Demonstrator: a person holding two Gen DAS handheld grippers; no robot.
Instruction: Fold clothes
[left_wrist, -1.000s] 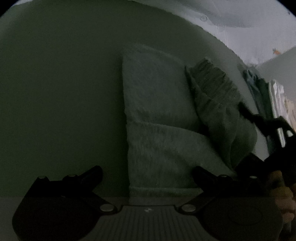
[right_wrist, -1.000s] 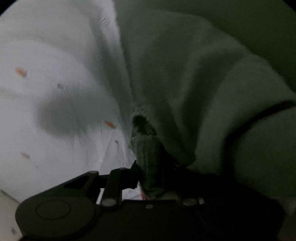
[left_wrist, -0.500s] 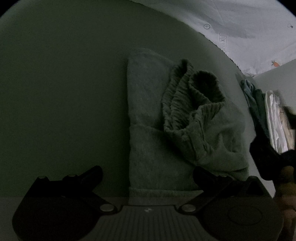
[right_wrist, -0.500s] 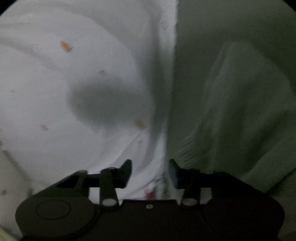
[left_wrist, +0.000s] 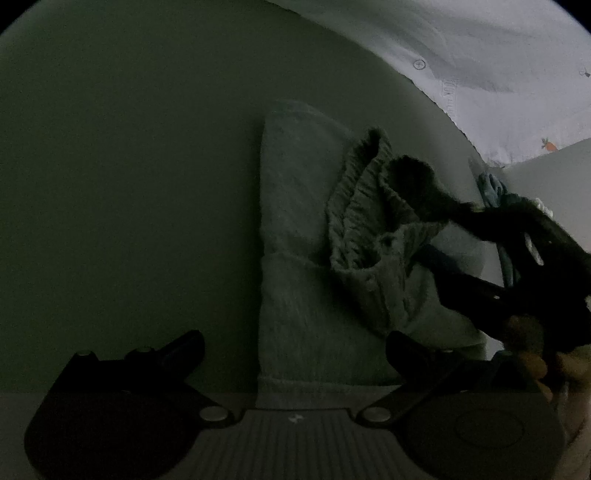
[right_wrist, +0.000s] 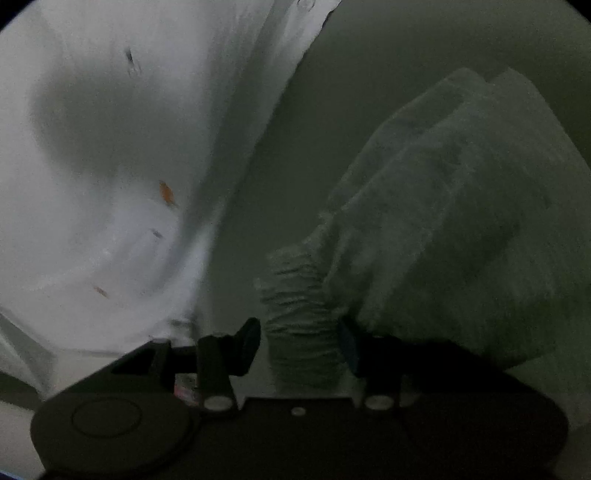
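On the dark green bedcover (left_wrist: 129, 184) our grey-green trousers (left_wrist: 295, 295) lie partly folded, the ribbed waistband (right_wrist: 299, 317) now flopped over the lower half where a second ago it was still being carried across. Our right gripper (right_wrist: 299, 343) straddles that waistband, its jaws opening, pads not pressing (we let go, then came back in). Our left gripper (left_wrist: 295, 347) hangs spread wide at the near hem, grasping nothing. We judge the fold landed bunched, so it wants straightening next
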